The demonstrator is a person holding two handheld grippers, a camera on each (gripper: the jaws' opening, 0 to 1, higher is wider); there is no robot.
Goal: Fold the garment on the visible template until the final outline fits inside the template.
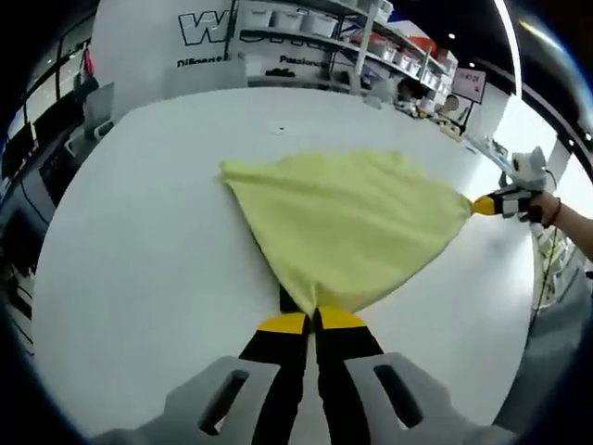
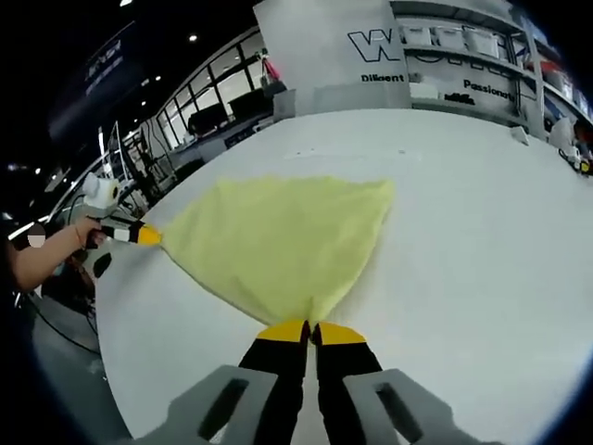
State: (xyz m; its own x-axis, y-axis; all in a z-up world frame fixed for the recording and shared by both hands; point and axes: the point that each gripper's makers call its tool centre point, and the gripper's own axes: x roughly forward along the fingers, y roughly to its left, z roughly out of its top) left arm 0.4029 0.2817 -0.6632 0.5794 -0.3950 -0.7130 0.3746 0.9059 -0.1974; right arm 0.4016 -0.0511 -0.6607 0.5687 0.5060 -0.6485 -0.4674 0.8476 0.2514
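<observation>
A pale yellow cloth (image 1: 347,222) is stretched over the white round table (image 1: 139,250), pulled taut between two corners. My left gripper (image 1: 312,321) is shut on the cloth's near corner, its yellow-tipped jaws pressed together. The right gripper (image 1: 486,205) pinches the opposite corner at the table's right edge, held by a person's hand. In the right gripper view the same cloth (image 2: 278,241) fans away from my right gripper (image 2: 311,331), shut on its corner, and the left gripper (image 2: 144,235) holds the far corner at left. No template outline is visible on the table.
Shelving with white bins (image 1: 371,37) and a white sign panel (image 2: 324,46) stand beyond the table's far edge. A person's forearm (image 2: 46,255) reaches in at the left. The white table top (image 2: 482,241) extends well past the cloth.
</observation>
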